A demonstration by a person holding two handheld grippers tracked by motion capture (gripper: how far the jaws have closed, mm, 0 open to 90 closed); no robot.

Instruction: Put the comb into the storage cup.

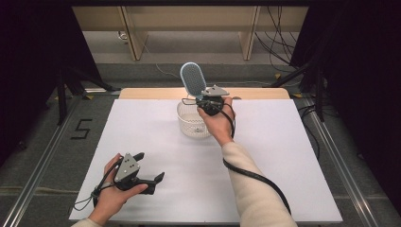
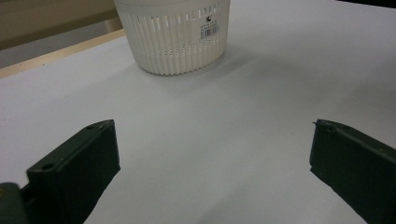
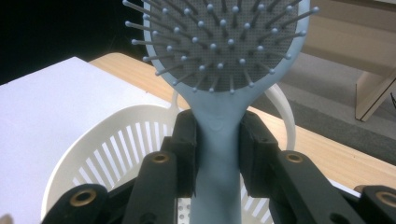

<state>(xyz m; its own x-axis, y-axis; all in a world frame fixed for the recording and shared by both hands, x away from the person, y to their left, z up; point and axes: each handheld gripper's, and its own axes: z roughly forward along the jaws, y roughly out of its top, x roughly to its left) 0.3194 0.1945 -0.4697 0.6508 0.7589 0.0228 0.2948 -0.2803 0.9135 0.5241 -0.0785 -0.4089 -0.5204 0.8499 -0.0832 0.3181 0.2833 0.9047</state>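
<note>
Tons of bare tabletop (image 1: pixel 283 156) is sitting open all around. Only the white basket (image 1: pixel 191 124) is standing in the way mid-table, with the hairbrush (image 1: pixel 193 79) hovering right over its mouth.

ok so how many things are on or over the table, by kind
hairbrush: 1, light blue, held over the basket in the right tongs
basket: 1, white, slotted wall
tongs: 2, the left tongs open with nothing between them
total: 4

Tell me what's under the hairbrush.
The white basket sits right below the hairbrush, which the right claw grips by the handle, head up. Slotted wall and part of the floor show; the claw covers the rest, so any contents can't be seen.
</note>
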